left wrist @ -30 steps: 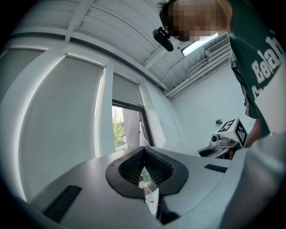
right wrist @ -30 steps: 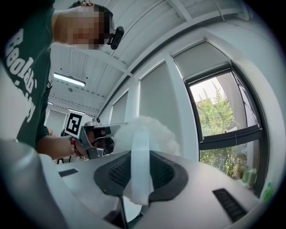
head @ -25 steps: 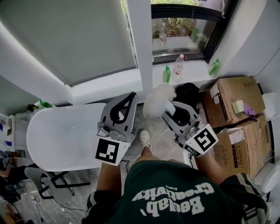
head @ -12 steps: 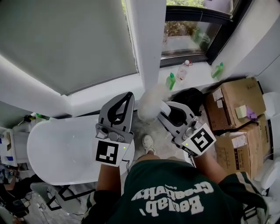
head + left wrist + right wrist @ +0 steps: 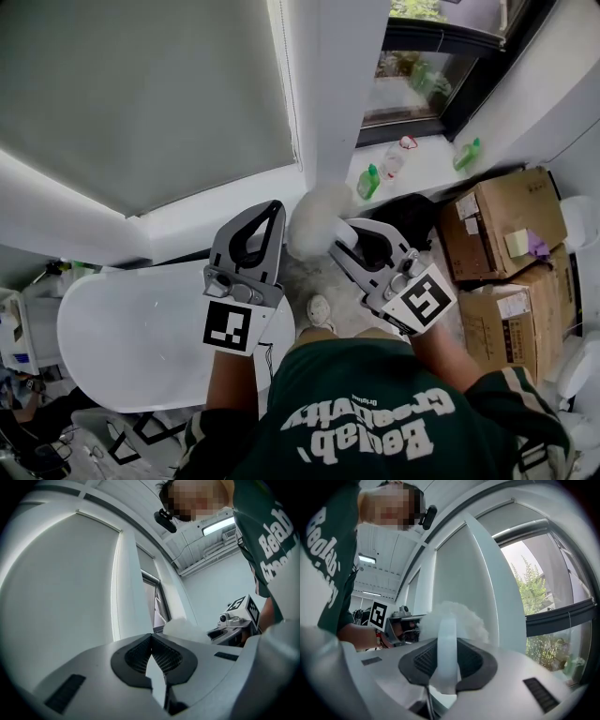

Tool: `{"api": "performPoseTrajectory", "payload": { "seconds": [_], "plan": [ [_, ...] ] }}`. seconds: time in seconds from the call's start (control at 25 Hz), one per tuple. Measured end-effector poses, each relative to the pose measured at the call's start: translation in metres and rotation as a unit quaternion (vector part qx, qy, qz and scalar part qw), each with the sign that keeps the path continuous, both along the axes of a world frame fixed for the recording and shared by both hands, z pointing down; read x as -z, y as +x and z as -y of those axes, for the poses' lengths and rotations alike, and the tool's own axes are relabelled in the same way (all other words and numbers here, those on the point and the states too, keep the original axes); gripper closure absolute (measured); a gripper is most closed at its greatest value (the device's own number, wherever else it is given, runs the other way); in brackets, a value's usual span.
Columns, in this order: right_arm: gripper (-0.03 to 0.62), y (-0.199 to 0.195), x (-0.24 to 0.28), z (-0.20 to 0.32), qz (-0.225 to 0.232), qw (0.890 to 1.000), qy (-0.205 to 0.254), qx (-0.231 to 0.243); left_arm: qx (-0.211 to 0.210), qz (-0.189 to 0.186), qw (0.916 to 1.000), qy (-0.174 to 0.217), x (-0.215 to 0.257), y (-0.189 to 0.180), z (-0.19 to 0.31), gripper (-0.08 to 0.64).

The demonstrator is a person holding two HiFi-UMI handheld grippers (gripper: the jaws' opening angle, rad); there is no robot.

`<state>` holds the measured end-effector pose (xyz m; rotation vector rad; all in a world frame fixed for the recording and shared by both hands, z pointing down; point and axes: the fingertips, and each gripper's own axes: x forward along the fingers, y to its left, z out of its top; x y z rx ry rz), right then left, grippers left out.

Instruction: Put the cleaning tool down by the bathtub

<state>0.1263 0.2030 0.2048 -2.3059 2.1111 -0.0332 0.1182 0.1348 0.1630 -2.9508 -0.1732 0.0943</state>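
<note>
Cleaning tool (image 5: 317, 217): one fluffy white head on a pale, flat handle (image 5: 446, 656). It is held in the air, not set down. The handle is clamped between the jaws of the right gripper (image 5: 349, 234), and the head projects past the jaw tips, roughly level.

Bathtub (image 5: 131, 328): white, oval and smooth-walled, standing on the floor at lower left in the head view. The cleaning tool is above and to its right, apart from it.

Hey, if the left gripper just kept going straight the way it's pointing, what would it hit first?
Most likely the white window pillar beside the grey blind; nothing nearer shows ahead of the left gripper. The fluffy cleaning tool lies off to its right. Depth is unclear.
</note>
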Motion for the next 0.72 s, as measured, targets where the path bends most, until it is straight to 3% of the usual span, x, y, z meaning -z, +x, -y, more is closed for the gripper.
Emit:
{"api": "performPoseTrajectory", "payload": {
  "seconds": [0.56,0.72],
  "plan": [
    [0.497,0.024,-0.014,0.048,-0.001,0.999,-0.032,-0.007,0.010,0.018,0.9993,-0.030,-0.024,0.013,0.056,0.560],
    [0.497,0.026,-0.009,0.052,-0.015,1.000,-0.020,0.002,0.022,0.013,0.9991,-0.033,-0.024,0.007,0.064,0.560]
  ]
}}
